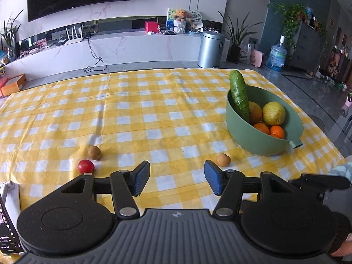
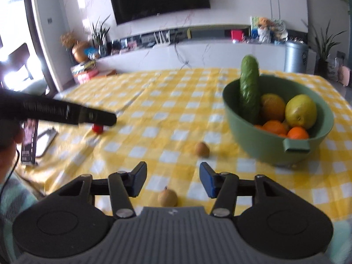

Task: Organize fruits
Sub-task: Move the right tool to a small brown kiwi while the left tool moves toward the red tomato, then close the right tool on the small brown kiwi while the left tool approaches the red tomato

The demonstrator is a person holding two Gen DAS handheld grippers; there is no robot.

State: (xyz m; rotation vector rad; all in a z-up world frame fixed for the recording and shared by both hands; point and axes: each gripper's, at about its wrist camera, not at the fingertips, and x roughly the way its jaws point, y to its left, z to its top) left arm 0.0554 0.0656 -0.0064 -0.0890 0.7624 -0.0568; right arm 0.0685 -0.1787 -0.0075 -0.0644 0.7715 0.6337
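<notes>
Fruits mostly gathered in the green bowl; three small pieces left on the worktop.
Cucumber, pear and oranges sit inside; tomato and two brown fruits remain loose. Left gripper and right gripper both have jaws apart, empty.

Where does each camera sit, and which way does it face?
Left wrist view: sits on the left gripper, facing down across the checked table toward the TV wall; jaws open and empty; a fingertip shows at the bottom right.
Right wrist view: sits on the right gripper, facing the same way; jaws open, a small brown fruit below them; the left gripper and a sleeve show on the left.
Shared: green bowl, cucumber, red tomato.
</notes>
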